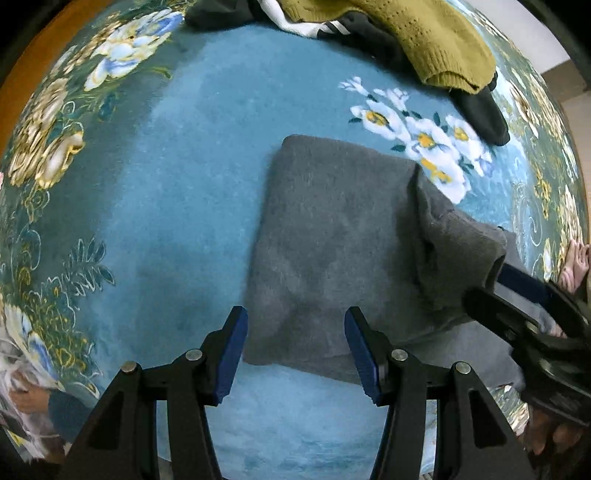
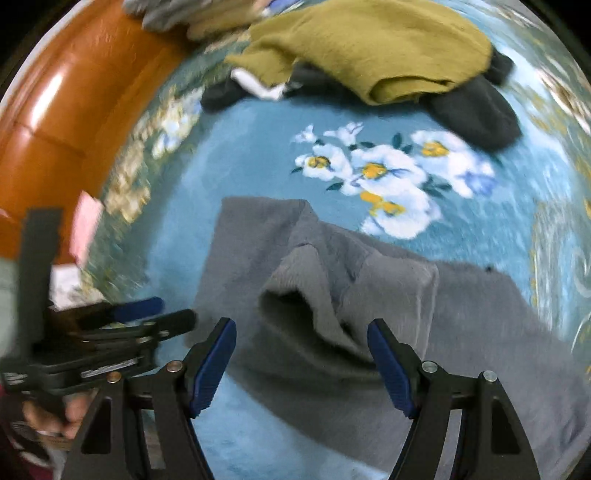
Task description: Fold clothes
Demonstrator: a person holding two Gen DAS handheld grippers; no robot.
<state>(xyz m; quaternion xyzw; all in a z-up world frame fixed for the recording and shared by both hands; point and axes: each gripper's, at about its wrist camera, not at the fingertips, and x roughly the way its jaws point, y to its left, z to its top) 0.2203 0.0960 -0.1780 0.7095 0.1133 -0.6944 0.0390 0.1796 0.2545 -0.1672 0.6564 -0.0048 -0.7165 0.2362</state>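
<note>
A grey fuzzy garment [image 1: 332, 236] lies partly folded on the blue floral carpet [image 1: 166, 177]. My left gripper [image 1: 295, 325] is open and empty, just above the garment's near left corner. In the left wrist view my right gripper [image 1: 506, 284] comes in from the right at the garment's raised sleeve fold [image 1: 458, 243]. In the right wrist view my right gripper [image 2: 301, 336] is open over the rumpled sleeve opening [image 2: 295, 306] of the grey garment [image 2: 480, 314], holding nothing. My left gripper also shows there, at the left [image 2: 147, 314].
A pile of clothes lies at the carpet's far side: an olive knit sweater [image 1: 424, 40] [image 2: 369, 48] over dark garments [image 1: 480, 110] [image 2: 476, 110] and a black-and-white striped piece [image 1: 325, 27]. Orange wooden floor [image 2: 66, 110] borders the carpet on the left.
</note>
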